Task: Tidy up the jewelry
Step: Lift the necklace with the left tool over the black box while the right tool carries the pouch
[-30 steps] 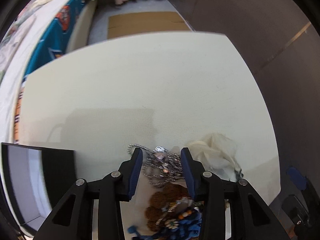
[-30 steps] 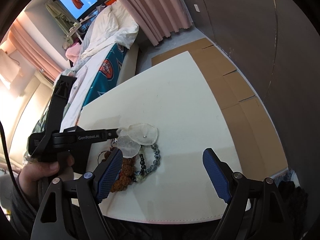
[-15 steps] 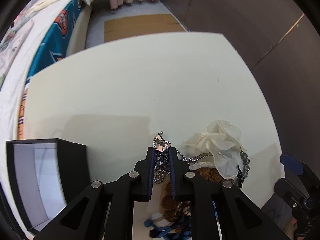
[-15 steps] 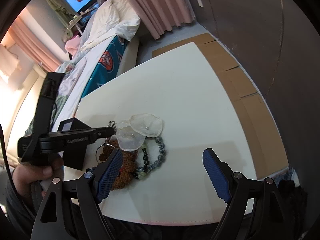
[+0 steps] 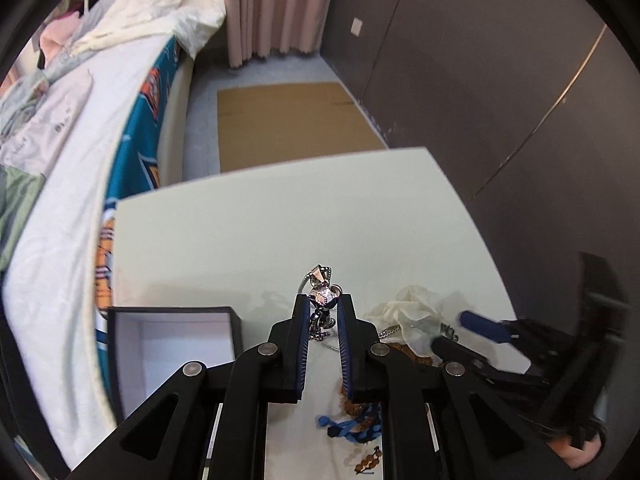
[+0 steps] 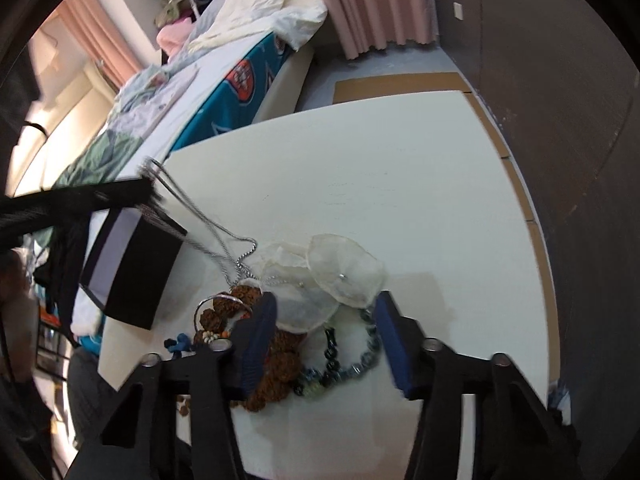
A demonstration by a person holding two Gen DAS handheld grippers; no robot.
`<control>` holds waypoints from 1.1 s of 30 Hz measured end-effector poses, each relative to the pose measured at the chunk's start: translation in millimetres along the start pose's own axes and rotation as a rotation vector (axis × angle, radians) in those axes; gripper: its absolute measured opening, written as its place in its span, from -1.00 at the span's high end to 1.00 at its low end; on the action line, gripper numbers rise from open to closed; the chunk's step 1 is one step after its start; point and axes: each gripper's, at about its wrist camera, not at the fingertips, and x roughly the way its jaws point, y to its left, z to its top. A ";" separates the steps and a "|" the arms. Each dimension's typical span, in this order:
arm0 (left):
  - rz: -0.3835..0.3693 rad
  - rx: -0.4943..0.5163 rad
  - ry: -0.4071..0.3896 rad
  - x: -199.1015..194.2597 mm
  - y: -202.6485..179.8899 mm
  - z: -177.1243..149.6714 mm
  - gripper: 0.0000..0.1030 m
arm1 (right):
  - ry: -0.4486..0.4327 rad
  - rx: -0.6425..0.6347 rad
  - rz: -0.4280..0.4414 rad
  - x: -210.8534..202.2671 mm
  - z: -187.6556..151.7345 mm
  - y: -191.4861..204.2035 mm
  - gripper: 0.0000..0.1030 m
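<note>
The left claw [image 5: 323, 312] is pinched narrow on a silver chain necklace [image 5: 321, 284], whose faceted pendant pieces stick out just past the blue fingertips [image 5: 303, 312] while more links hang between the two pads. From the right wrist view the same necklace [image 6: 208, 220] runs as a taut double strand from the left claw [image 6: 146, 194], raised above the worktop [image 6: 400, 208], slanting down to a heap of jewelry where its lower end still lies among the other pieces. Just left of the left claw, and below it, stands an open black box [image 5: 176, 356] with a pale lining, resting on the worktop [image 5: 280, 216]; in the right wrist view this box [image 6: 128, 268] sits under the lifted chain. The right claw [image 6: 326, 334] is spread wide, holding nothing, its blue fingertips [image 6: 260, 320] straddling the near side of the heap. Directly ahead of it lie two translucent white organza pouches [image 6: 340, 276], overlapping one another. Between its fingers lies a bracelet of dark blue-grey beads [image 6: 352, 364], and by its left finger a strand of knobbly brown seed beads [image 6: 280, 368] with a thin silver ring [image 6: 216, 308] resting on them. A blue cord [image 6: 178, 342] lies left of that finger. In the left wrist view the pouches [image 5: 412, 312] appear to the right of the left claw, the blue cord [image 5: 348, 428] beneath it, and the right claw [image 5: 472, 332] reaches in from the far right. Beyond the worktop are a bed [image 5: 72, 128] and pink curtains [image 5: 276, 4].
</note>
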 end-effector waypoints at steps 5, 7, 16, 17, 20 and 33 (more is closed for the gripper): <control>-0.010 0.015 -0.067 -35.2 4.6 2.4 0.73 | 0.006 0.041 0.006 12.4 6.2 -4.1 0.92; -0.011 0.021 -0.095 -50.6 5.6 3.1 0.73 | -0.029 0.050 0.023 4.8 5.6 -3.1 0.94; 0.004 0.021 -0.238 -115.0 16.6 11.6 0.73 | -0.168 0.069 0.127 -47.8 9.5 20.6 0.95; 0.004 0.024 -0.253 -121.6 17.8 12.2 0.73 | -0.182 0.072 0.138 -54.0 11.0 23.7 0.95; 0.000 0.023 -0.294 -141.2 20.4 12.8 0.73 | -0.208 0.063 0.151 -66.3 14.0 32.7 0.95; -0.006 0.037 -0.426 -210.3 30.0 14.8 0.74 | -0.274 0.012 0.193 -98.9 24.7 75.4 0.95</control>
